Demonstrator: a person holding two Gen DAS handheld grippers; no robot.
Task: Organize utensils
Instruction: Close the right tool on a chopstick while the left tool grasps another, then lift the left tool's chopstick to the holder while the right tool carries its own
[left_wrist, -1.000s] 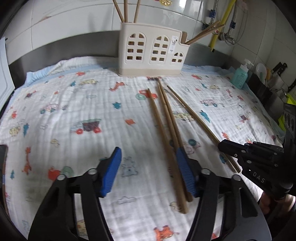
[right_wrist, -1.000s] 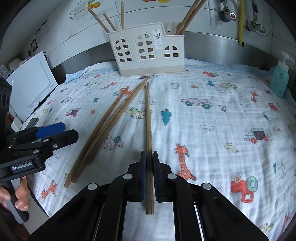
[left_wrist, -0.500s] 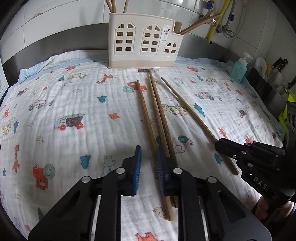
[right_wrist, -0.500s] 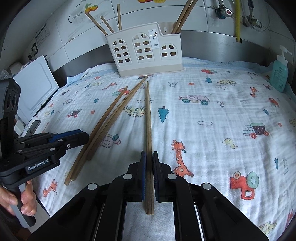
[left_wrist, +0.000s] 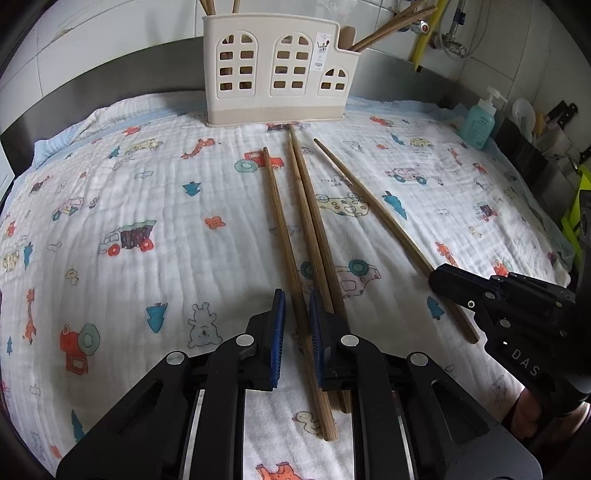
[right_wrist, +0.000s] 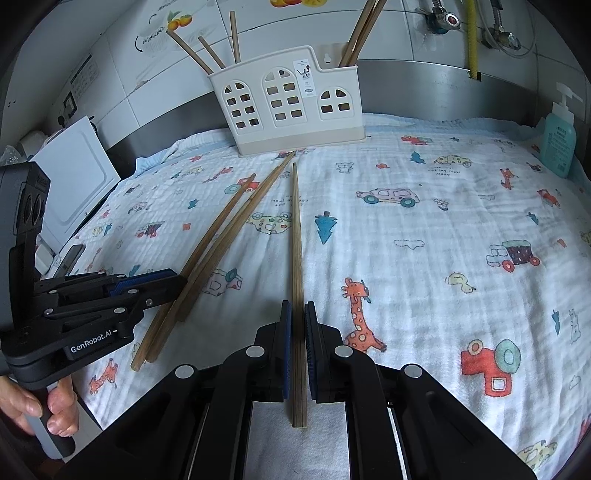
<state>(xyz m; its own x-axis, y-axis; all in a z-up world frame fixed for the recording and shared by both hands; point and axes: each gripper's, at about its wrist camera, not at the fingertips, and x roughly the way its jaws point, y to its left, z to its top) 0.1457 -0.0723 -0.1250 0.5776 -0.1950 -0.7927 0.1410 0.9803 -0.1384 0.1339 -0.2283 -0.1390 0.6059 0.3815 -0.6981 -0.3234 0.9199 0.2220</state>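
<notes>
A: L gripper (left_wrist: 297, 328): jaws nearly together around the leftmost chopstick (left_wrist: 286, 258), near its thick end. A sliver of gap shows each side, so can't tell if the pads press yet.

B: R gripper (right_wrist: 298, 345)?

A: Pinched tight on the single chopstick (right_wrist: 296, 236), again near the thick end, which juts out behind the pads. The stick lies flat on the printed cloth (right_wrist: 424, 258), tip pointing at the holder (right_wrist: 284, 99).

B: Others?

A: Two more chopsticks (left_wrist: 314, 229) side by side, just right of the L jaws, touching or nearly so. All sit in front of the holder, which already has several standing in it.

B: Handling?

A: My read: light, stiff wood, smooth, so it could roll or pivot in the pads. Gripped near one end, the long tip may droop. Not fragile. The cloth is soft and may snag on the pads. I'd lift slowly, tip up, then drop it in from above.
</notes>
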